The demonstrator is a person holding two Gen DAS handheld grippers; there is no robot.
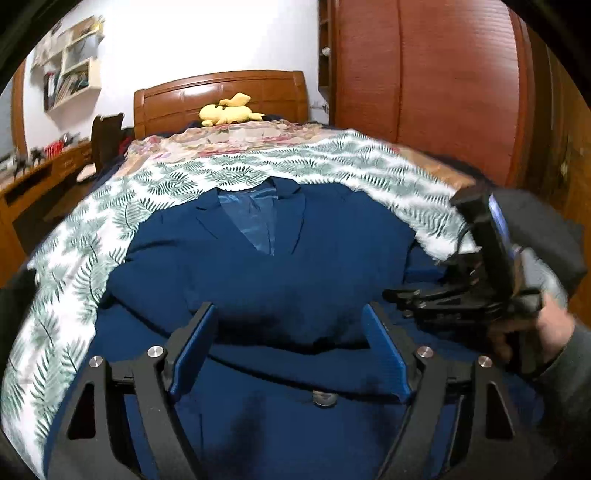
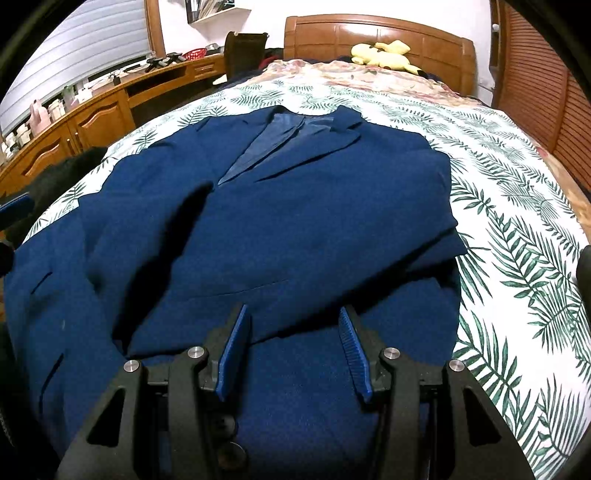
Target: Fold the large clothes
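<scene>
Left gripper (image 1: 290,325): 2 blue pads spread wide over the near hem of the navy jacket (image 1: 266,266), nothing between them but air above cloth, gripping nothing. Poised low and angled down, probably so the near edge of the folded-over cloth can be pinched next. Right gripper (image 2: 291,332): jaws roughly half apart, likewise empty, hovering just above the lower front panel, apparently lined up with the crease where a folded layer ends. Also visible in the left wrist view off to the right, carried by a hand (image 1: 532,332) in a grey sleeve.

Spread face up on the bed (image 2: 517,229), collar away from the viewer, lapels and shiny lining showing; both sides seemingly already turned inward over the chest, making a narrower block, likely ready for a bottom-to-top fold. Laid flat on the leaf-print sheet for a broad, even surface.

Farther off: floral cover (image 2: 369,77) at the head end, yellow plush toy (image 2: 384,53) against the wooden headboard (image 2: 380,33), well clear of the work. Wooden desk (image 2: 92,118) along the left wall, wardrobe (image 1: 424,74) beside the bed's head.
</scene>
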